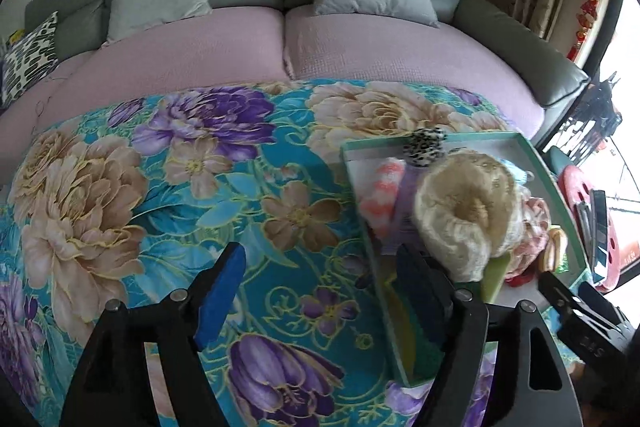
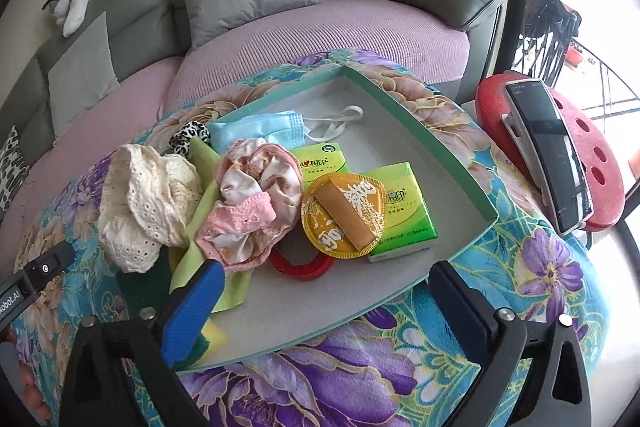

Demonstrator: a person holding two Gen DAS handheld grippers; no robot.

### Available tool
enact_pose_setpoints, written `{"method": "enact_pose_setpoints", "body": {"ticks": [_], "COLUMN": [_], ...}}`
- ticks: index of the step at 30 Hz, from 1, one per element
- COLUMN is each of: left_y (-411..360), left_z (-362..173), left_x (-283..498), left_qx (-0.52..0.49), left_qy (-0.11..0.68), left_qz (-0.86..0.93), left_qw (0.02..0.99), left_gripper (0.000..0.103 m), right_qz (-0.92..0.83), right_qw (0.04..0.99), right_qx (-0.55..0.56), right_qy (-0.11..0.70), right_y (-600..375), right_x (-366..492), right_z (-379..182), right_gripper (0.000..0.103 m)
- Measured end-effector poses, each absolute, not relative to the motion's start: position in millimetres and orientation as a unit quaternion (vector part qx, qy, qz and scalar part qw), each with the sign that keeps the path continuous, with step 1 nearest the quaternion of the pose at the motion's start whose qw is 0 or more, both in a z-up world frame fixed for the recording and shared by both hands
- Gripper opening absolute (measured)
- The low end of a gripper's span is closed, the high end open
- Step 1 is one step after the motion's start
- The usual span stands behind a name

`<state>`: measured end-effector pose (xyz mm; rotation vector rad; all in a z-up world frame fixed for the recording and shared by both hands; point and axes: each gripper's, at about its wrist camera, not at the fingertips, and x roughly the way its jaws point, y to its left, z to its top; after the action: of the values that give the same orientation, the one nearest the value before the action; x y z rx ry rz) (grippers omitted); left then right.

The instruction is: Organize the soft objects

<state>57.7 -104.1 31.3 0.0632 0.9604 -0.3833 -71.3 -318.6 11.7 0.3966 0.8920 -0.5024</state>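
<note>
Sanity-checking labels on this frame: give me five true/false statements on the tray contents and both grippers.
1. Both grippers, left gripper and right gripper, hold nothing. True.
2. The blue face mask lies inside the tray. True.
3. The tissue packs are red. False: green.
4. The cream lace scrunchie sits at the tray's right edge. False: left edge.
5. A phone rests on the red stool. True.

Home living room: cushioned sofa (image 1: 280,39)
</note>
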Motion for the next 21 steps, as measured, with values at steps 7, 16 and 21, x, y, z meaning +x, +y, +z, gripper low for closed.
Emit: {"method": "enact_pose_setpoints", "body": {"ticks": [7, 16, 21], "left_y": [-70.9, -37.8, -21.1], "left_z": [18.2, 11.1, 9.7], "left_x": [59.0, 46.4, 39.7], "left_qx": [0.025, 0.022, 0.014], "left_qy": [0.463, 0.468, 0.472], "left_qz": [-0.116, -0.087, -0.077], "left_qw": [0.879, 0.879, 0.878], "left_gripper": [0.101, 0.101, 0.101], "right_qz": [-0.223, -0.173, -0.154], "right_qw": [0.861, 0.873, 0.876], "right_qx": [0.168, 0.144, 0.124], "right_qy": [0.425, 0.432, 0.441], "right_y": [-296.9, -254.1, -232.6], "right_x": [-70.2, -63.8, -59.4], "right_z": [20.4, 24.8, 23.6], "right_gripper": [0.103, 0.103, 0.103]}}
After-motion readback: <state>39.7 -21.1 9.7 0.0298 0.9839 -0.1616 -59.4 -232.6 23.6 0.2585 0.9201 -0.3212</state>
